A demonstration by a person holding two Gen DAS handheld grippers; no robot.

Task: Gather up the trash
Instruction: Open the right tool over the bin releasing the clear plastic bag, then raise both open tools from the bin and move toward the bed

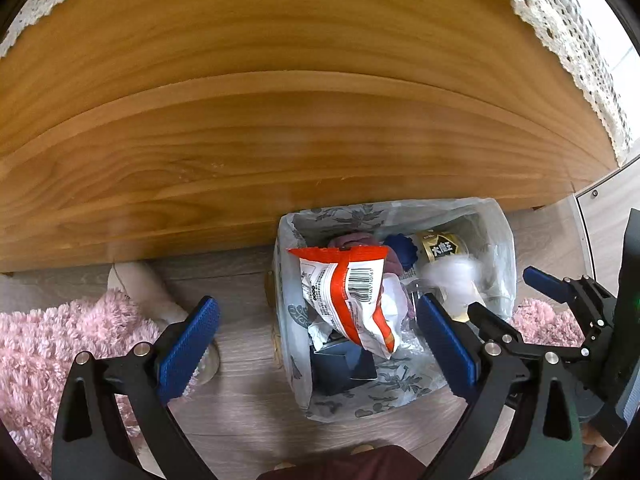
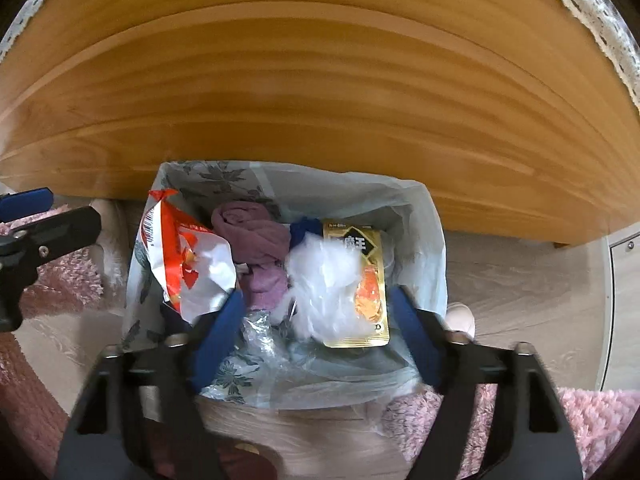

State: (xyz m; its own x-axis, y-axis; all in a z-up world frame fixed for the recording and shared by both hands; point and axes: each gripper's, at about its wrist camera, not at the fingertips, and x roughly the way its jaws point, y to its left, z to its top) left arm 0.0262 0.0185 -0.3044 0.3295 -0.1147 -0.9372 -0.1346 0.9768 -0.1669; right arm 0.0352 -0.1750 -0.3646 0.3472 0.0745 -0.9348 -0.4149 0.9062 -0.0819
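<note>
Looming over both views, a broad wooden tabletop [image 1: 304, 92] with a lace cloth [image 1: 568, 40] hanging at its edge fills the upper half. Below it lies pale wood-look floor [image 1: 240, 400], with a fluffy pink rug [image 1: 52, 344] to the left and more pink pile at the right. A small bin lined with a leaf-printed plastic bag [image 2: 430, 256] stands on the floor just beside the tabletop's edge. Inside it, an orange-and-white snack wrapper [image 2: 188, 264] leans against the left wall, a crumpled mauve cloth [image 2: 256, 240] sits in the middle, a gold pouch [image 2: 374, 280] lies to the right, and a wad of white plastic [image 2: 324, 280], blurred, partly covers that pouch. A dark blue piece [image 1: 400, 252] shows behind them.

The right claw [image 2: 320, 340] hangs over the bin's near side with its 2 blue pads spread wide, nothing pressed between them; the white wad lies beyond the tips. The left claw [image 1: 316, 348] is also spread wide and holds nothing, 1 pad over the floor and the other over the bin.
</note>
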